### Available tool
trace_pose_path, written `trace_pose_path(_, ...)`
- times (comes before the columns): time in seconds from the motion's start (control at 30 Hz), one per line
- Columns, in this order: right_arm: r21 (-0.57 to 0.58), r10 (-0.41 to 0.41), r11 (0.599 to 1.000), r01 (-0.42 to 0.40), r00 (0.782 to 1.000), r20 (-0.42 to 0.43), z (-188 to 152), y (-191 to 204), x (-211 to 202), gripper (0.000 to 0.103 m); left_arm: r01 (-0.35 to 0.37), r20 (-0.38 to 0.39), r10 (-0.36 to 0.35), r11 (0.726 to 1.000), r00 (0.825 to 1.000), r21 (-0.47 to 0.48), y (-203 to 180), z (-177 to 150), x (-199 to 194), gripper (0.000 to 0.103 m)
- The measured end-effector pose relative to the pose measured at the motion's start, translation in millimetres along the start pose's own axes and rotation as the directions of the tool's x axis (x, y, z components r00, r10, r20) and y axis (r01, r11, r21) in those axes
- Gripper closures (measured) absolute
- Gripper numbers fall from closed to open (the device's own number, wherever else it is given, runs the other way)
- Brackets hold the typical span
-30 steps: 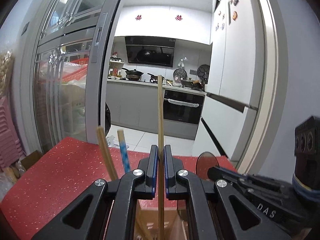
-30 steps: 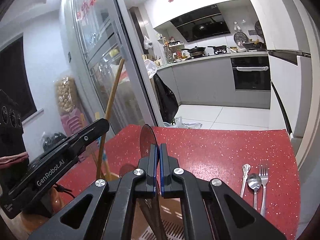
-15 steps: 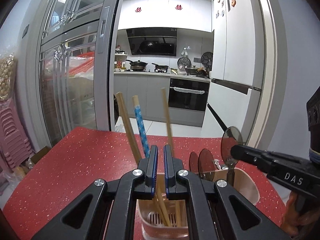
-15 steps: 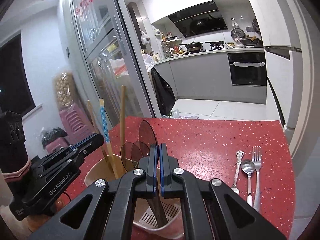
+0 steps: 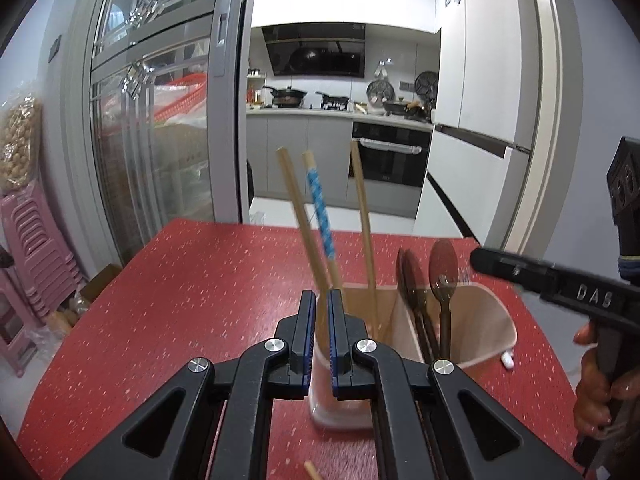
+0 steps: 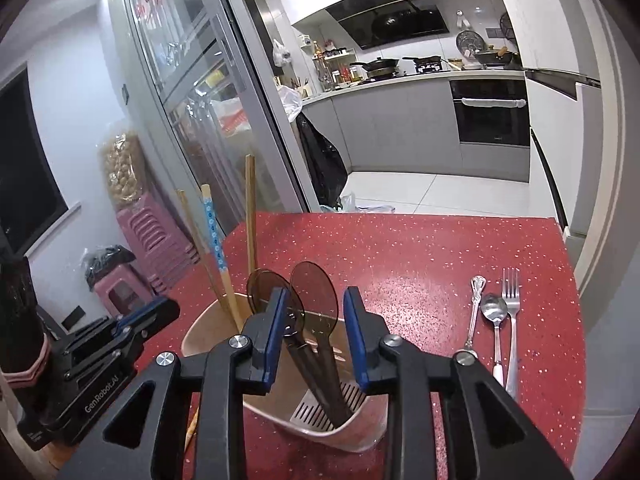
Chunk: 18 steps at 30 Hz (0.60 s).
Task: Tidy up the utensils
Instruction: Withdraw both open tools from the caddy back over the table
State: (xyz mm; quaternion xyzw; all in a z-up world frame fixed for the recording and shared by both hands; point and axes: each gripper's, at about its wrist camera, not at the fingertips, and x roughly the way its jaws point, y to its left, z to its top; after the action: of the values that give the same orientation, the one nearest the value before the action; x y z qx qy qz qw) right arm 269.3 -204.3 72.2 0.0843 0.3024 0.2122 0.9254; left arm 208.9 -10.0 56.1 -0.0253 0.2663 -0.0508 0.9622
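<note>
1. Two black grippers with blue pads sit nearest the cameras. The left gripper (image 5: 318, 336) has its jaws drawn nearly together with nothing between the pads. The right gripper (image 6: 316, 336) has just been opening, and its pads stand apart, touching nothing.
2. Just ahead of and below both sets of fingers stands the beige plastic utensil holder (image 6: 362, 420), on the red speckled tabletop (image 6: 420, 248); it has two compartments.
3. Between and just past the right fingers, three translucent brown plastic spoons (image 6: 314, 290) stand bowl-up in the compartment with a slotted floor; the handles fall in the gap, free of the pads.
4. Beyond the left fingertips, three chopsticks lean in the other compartment: two plain wooden chopsticks (image 5: 362, 224) and one wooden chopstick with a blue patterned band (image 5: 320, 208).
5. One more wooden chopstick end (image 5: 310, 470) lies on the table under the left gripper, near its base.
6. Right of the right fingers, well apart from the holder, a silver ornate-handled utensil (image 6: 474, 312), a silver spoon (image 6: 494, 320) and a silver fork (image 6: 511, 312) lie side by side.
7. Farther off, past the table's far edge, a sliding glass door (image 5: 160, 140) and a grey kitchen counter (image 6: 400, 80) show.
</note>
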Motion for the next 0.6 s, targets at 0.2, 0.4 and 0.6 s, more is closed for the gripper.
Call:
trace_pose_path(0.2,-0.042,-0.001,0.999,0.001,1.0,0.01,-2,17,-26,0.062,-0.026,-0.05,0.026,1.0,0.998,-0.011,8,-10,-15,0.073)
trace_pose_path(0.4,-0.114,0.009,0.993,-0.012,1.0,-0.028,-22,35,-50,0.058,-0.03,-0.098,0.028,0.999,0.995,-0.019,14,-24,-29,0.073)
trace_pose_path(0.6,-0.149,0.006,0.989,-0.02,0.996,-0.094,-52,40,-62,0.057,-0.04,-0.136,0.04,0.999,0.99,-0.001,14,-39,-41,0.073)
